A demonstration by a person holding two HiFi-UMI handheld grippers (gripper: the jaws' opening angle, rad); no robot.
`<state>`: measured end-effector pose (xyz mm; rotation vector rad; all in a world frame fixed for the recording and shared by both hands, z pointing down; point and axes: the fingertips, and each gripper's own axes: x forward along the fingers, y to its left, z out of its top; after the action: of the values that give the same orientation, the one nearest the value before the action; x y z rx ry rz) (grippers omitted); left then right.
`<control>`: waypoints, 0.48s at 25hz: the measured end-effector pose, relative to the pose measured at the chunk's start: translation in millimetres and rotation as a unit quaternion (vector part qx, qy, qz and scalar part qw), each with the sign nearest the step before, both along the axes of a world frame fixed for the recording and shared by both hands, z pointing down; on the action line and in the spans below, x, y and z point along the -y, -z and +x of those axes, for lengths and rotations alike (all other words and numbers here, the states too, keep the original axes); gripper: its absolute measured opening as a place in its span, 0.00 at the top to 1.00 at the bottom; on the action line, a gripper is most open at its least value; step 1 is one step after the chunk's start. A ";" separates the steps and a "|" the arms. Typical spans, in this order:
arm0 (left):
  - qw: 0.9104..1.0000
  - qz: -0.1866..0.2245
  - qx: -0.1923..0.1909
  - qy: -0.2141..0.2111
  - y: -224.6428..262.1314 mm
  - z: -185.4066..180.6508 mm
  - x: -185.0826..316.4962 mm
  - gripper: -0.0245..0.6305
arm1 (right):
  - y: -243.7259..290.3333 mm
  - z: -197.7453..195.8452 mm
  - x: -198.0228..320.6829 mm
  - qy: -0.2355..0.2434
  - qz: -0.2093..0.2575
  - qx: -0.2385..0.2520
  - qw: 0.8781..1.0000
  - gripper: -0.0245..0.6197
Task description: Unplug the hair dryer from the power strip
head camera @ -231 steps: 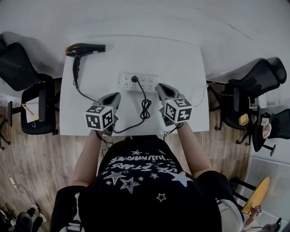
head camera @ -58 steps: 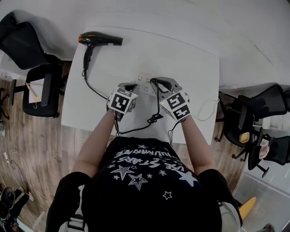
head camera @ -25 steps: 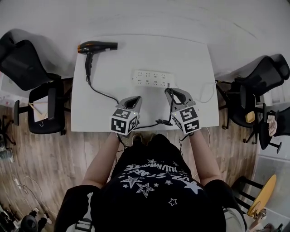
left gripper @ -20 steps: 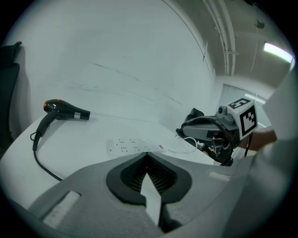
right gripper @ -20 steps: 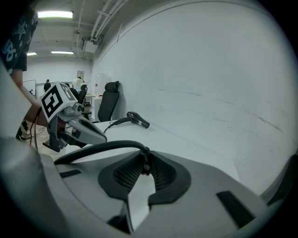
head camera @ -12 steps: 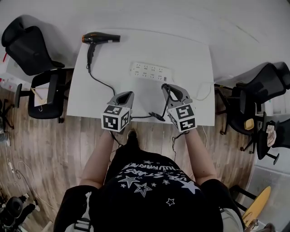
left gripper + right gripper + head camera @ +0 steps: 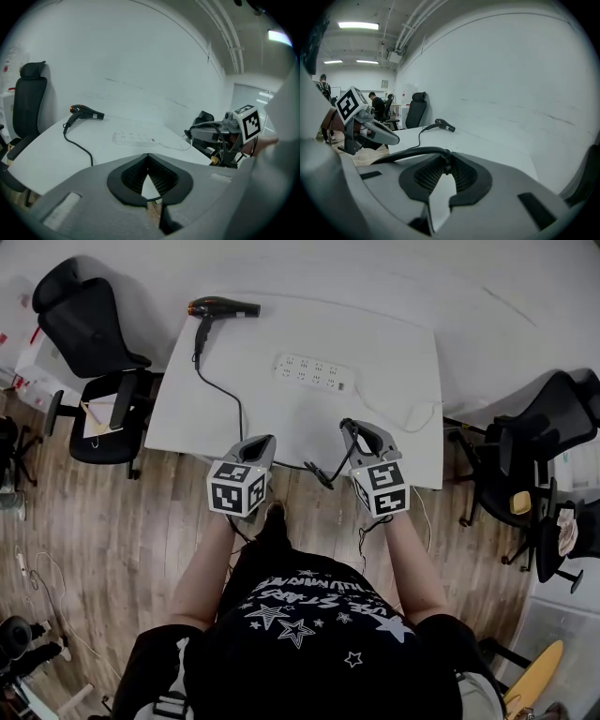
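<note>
The black hair dryer (image 7: 223, 307) lies at the far left corner of the white table (image 7: 394, 334). Its black cord (image 7: 240, 413) runs toward me and loops below the near edge. My right gripper (image 7: 349, 427) is shut on the plug (image 7: 446, 155) at the cord's end, held off the white power strip (image 7: 314, 372), whose sockets all stand bare. Beside it, over the table's near edge, my left gripper (image 7: 263, 441) is shut on nothing. The left gripper view shows the dryer (image 7: 84, 111), the strip (image 7: 133, 137) and the right gripper (image 7: 206, 133).
Black office chairs stand left (image 7: 89, 324) and right (image 7: 534, 427) of the table. The strip's white cable (image 7: 408, 423) trails off the right side. Wooden floor lies under me. People stand far off (image 7: 375, 105) in the right gripper view.
Both grippers have drawn back toward me, from over the near part of the table to its near edge. The plug and cord came along with the right gripper.
</note>
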<state>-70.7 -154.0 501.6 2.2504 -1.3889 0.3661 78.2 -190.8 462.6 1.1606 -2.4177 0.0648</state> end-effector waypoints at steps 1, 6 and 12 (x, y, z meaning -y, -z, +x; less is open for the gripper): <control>1.000 0.002 0.001 0.001 1.5 1.8 -5.8 0.95 | -0.1 2.7 -5.7 -0.001 0.001 0.000 1.000 0.87; 1.000 0.009 0.006 0.005 8.3 10.2 -32.3 0.95 | -1.9 14.4 -33.9 -0.005 0.003 0.003 1.000 0.87; 1.000 0.015 0.008 0.005 12.4 22.1 -68.2 0.95 | -4.2 26.5 -71.2 -0.011 0.002 0.010 1.000 0.87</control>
<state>-48.7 -85.8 489.2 2.2687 -1.4235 0.3635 104.7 -119.5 466.8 1.1951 -2.4227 0.0783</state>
